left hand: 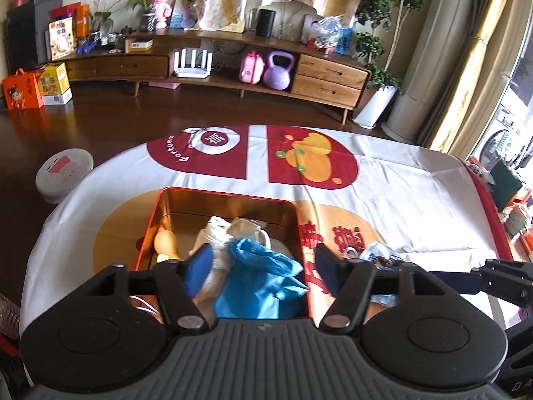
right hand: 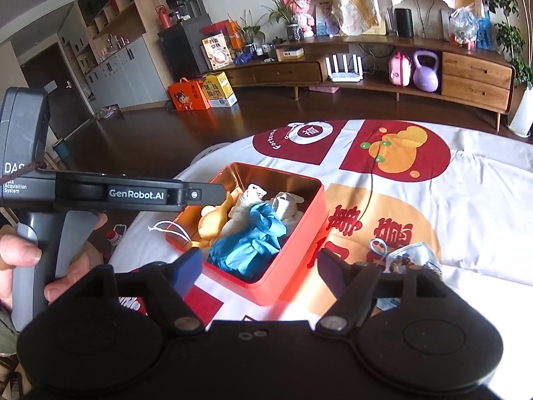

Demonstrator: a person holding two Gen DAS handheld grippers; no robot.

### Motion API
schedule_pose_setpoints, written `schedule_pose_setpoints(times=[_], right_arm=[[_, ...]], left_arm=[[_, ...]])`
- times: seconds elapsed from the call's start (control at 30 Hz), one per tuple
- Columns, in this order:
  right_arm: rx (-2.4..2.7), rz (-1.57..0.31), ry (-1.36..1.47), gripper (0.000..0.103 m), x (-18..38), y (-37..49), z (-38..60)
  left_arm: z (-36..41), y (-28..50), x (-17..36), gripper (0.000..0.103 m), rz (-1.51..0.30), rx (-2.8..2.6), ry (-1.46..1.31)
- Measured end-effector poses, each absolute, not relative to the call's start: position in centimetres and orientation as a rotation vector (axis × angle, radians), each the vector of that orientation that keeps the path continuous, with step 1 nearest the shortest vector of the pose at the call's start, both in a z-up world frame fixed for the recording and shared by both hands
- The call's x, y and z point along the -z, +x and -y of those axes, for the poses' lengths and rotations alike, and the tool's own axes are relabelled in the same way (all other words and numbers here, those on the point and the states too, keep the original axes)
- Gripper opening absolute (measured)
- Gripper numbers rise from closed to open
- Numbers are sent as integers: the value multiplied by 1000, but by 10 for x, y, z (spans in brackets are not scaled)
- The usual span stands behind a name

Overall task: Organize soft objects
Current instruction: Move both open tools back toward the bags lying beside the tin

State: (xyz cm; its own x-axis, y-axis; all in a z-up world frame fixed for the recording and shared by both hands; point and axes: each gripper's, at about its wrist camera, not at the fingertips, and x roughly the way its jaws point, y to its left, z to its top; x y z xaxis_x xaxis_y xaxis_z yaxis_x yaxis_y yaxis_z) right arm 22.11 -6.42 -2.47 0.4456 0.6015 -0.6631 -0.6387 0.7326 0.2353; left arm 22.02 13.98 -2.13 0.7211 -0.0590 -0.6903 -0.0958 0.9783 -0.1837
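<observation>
In the one red metal tin with the copper inside on my table I count one crumpled blue glove, two whitish cloth pieces and one orange rubber toy, half hidden. My left gripper hangs spread over the tin, holding nothing. My right gripper is also released. Beside the tin lies one blue face mask, partly covered.

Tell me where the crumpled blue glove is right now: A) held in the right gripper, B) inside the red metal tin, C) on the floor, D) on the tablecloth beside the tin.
B: the crumpled blue glove lies inside the red metal tin among the white cloths, and both grippers are open and empty.
</observation>
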Motion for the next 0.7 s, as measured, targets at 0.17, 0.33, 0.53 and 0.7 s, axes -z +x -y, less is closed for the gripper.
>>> schedule_pose_setpoints(times=[0.17,0.33,0.53,0.7], right_arm=[[-751,-776,-52,90,19,211,84],[-720,-762,-39,99,16,206,109],[-672,-760,-37,102,20,199,139],[-647,-769,-46,102,28,194,161]], left_arm=[[-127,212,16,77,-756,9,-218],[-112,206,16,83,-753,35,-220],[-90,204,18,85,-759,75,-204],[-73,204,23,91,-764,106,-203]])
